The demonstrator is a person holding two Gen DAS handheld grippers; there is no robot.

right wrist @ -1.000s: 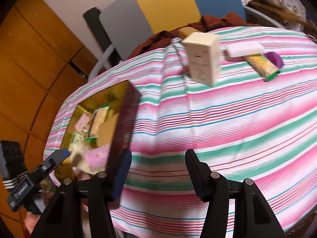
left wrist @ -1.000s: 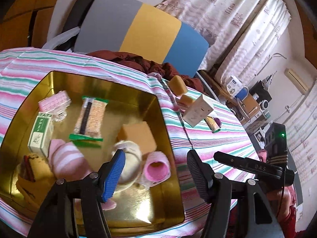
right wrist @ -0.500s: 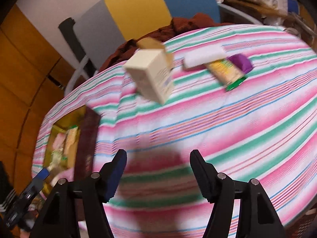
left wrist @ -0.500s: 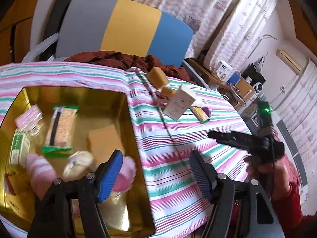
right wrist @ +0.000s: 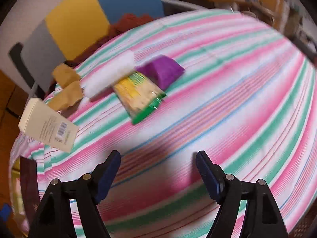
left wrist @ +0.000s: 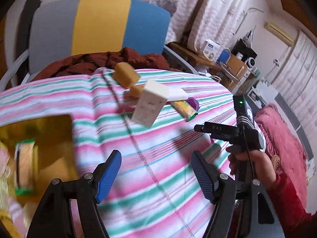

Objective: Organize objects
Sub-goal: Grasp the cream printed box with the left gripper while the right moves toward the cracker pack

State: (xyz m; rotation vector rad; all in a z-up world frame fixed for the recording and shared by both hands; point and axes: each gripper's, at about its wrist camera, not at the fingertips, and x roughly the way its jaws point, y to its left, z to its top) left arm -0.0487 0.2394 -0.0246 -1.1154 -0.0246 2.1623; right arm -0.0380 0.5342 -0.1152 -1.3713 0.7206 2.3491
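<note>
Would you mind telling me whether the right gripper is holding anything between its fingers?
No, the right gripper is empty, its jaws opening over bare striped tablecloth, short of the snack packet.

Both cameras ride the handheld grippers, looking forward and steeply down between their own jaws, close over the striped bench [left wrist: 158,158]. The left view faces its far edge and a gold tin [left wrist: 49,130]; both share the cream box [right wrist: 47,127], snack packet [right wrist: 138,97] and purple block [right wrist: 164,71].
</note>
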